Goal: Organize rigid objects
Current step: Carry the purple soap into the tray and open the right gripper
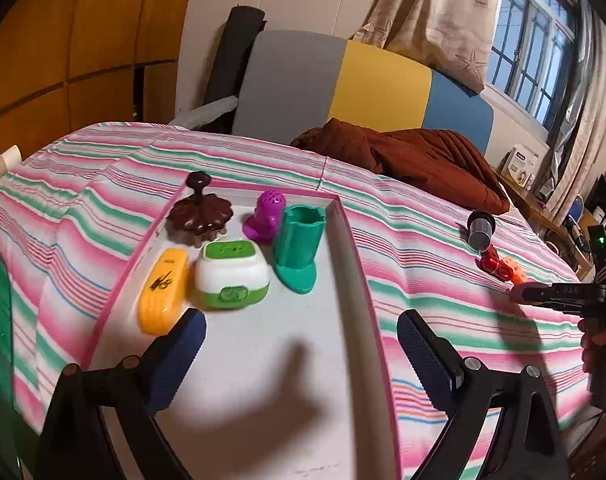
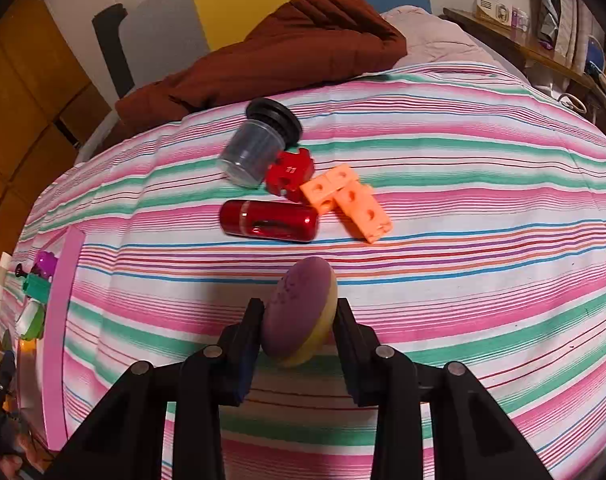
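My left fingers [image 1: 299,344] gape empty over the tray [image 1: 345,216]; my right fingers [image 2: 299,334] pinch a purple-yellow disc [image 2: 299,312]; a red block [image 2: 290,174] reads "11"

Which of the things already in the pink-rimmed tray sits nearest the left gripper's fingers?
The orange-yellow case with black markings, at the tray's left side; the green-and-white box is close behind, the rest farther back.

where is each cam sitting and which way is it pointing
Left wrist: on the left claw, facing down and forward over the pink-rimmed tray of toys; its open jaws show, with the other claw and a hand at the right edge.
Right wrist: on the right claw, facing down at the striped bedspread; its jaws grip a purple and yellow disc.
Shared: tray, bedspread, red cylinder, orange blocks.
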Action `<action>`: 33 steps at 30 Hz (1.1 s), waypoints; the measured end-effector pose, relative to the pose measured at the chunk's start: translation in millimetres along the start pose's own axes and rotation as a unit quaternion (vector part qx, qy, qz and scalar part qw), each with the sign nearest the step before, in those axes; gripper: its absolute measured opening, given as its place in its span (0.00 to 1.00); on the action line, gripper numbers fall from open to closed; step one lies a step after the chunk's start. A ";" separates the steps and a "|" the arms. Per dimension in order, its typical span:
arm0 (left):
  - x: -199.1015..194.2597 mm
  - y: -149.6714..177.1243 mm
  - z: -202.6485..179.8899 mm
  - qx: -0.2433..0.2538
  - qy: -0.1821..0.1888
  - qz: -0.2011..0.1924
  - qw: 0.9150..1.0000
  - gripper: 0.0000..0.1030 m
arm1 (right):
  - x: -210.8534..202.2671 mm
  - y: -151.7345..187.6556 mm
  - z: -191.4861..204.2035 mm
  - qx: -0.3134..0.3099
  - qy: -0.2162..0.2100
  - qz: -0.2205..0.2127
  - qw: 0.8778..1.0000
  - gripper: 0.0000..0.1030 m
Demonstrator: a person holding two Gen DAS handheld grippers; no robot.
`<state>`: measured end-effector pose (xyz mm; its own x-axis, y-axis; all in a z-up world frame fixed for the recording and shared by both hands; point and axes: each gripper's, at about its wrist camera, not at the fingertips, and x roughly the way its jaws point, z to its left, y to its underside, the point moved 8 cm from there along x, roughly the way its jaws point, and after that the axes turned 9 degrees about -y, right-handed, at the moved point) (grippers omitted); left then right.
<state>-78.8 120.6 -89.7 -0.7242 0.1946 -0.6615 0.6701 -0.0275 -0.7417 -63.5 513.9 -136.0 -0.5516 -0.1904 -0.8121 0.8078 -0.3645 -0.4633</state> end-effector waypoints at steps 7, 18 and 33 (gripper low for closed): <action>-11.2 7.4 13.6 -0.003 0.002 -0.008 1.000 0.94 | 1.2 16.8 34.2 -0.017 -0.035 0.006 0.999 0.32; -28.8 17.7 41.9 -0.008 -0.002 -0.017 1.000 0.94 | 0.4 39.9 105.8 -0.089 -0.080 -0.018 0.993 0.29; -50.4 14.5 91.7 -0.025 -0.068 -0.052 0.996 0.98 | 6.5 89.1 291.9 -0.178 -0.263 0.060 0.946 0.29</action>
<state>-47.5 20.5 -77.2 -0.8035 0.0601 -0.5922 0.5946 0.0351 -0.8032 -55.7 214.1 -79.0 -0.4035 -0.6727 -0.6202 0.8377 0.0010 -0.5461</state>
